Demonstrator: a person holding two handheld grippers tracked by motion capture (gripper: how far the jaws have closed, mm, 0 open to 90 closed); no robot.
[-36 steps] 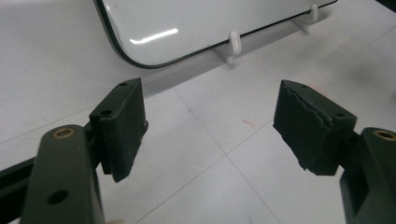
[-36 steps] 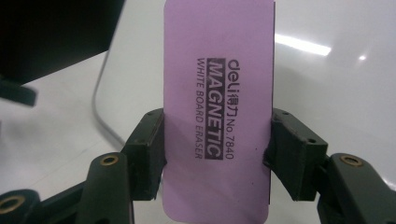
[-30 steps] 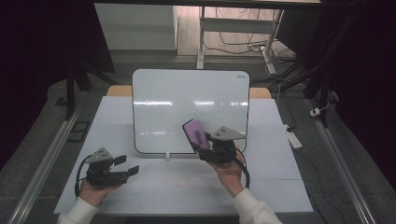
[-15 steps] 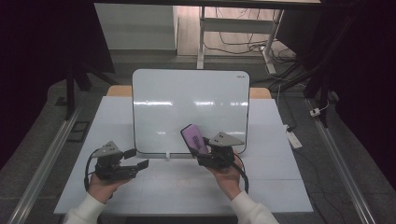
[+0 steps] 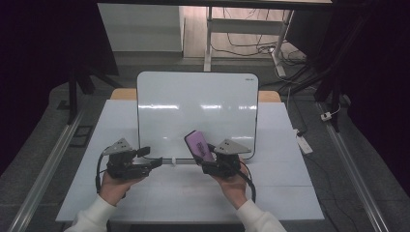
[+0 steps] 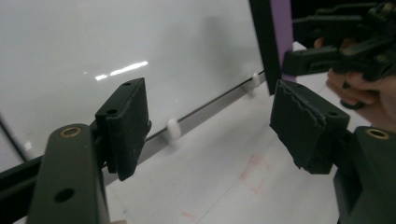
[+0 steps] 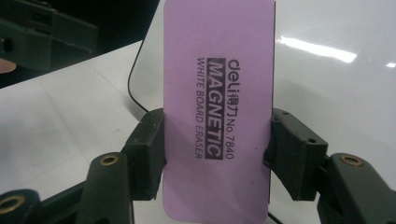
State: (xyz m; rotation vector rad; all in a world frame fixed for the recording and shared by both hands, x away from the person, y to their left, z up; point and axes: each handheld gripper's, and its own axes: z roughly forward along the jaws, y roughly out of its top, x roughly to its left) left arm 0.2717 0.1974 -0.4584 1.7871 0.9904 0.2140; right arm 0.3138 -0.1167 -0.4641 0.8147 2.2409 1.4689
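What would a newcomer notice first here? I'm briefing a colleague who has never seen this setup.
The purple whiteboard eraser stands out first, clamped upright between the jaws of the right gripper just in front of the whiteboard's lower edge. Next comes the large blank whiteboard lying at the middle of the table. The left gripper, to the eraser's left, has its jaws apart and holds nothing.

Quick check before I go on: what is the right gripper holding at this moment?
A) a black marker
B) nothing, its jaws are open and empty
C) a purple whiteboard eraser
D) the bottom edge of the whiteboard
C: in the right gripper view the right gripper has both jaws pressed against the sides of the purple eraser, whose label reads "magnetic white board eraser"; the high view shows it raised in front of the whiteboard.
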